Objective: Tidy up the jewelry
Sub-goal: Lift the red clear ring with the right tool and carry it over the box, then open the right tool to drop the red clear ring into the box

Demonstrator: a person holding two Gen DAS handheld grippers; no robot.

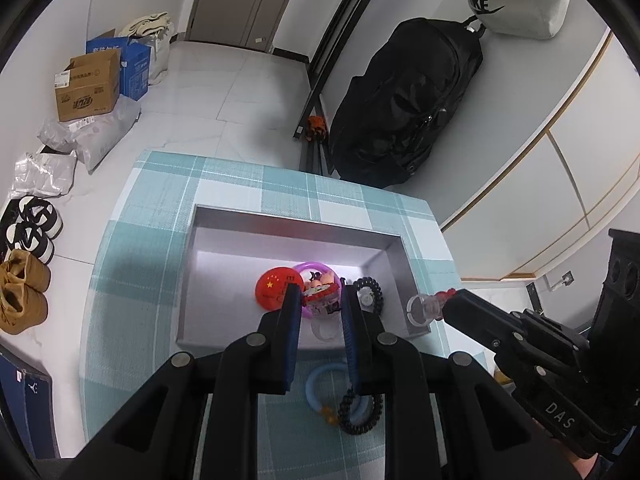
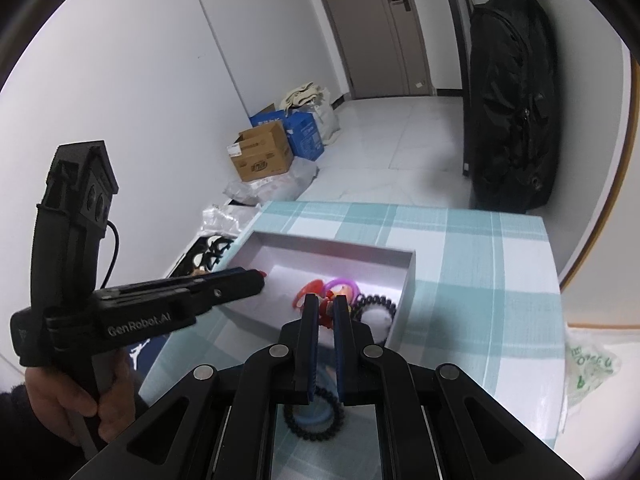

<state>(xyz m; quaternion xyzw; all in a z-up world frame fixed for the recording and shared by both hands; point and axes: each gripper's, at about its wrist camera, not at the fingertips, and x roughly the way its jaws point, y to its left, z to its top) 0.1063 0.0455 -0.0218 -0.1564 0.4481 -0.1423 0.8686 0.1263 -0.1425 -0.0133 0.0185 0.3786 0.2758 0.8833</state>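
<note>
A grey open box (image 1: 288, 220) sits on the checked blue cloth. In it lie a red round badge (image 1: 274, 284), a purple bracelet (image 1: 316, 269) and a black coil tie (image 1: 370, 292). My left gripper (image 1: 319, 302) hangs above the box's near side, shut on a small red and clear ring piece (image 1: 320, 293). My right gripper (image 1: 446, 306) is over the box's right wall, shut on a clear ring with red beads (image 1: 422, 309). In the right wrist view that red piece (image 2: 326, 314) shows between the right gripper (image 2: 326, 308) fingers. A blue ring (image 1: 316, 384) and a black coil tie (image 1: 362, 414) lie on the cloth below.
The small table (image 2: 520, 280) ends just beyond the box and at both sides. A black backpack (image 1: 404, 100) leans on the wall behind. Cardboard boxes (image 1: 90, 84), bags and shoes (image 1: 24, 292) line the floor on the left. A plastic bag (image 2: 592, 364) lies at the right.
</note>
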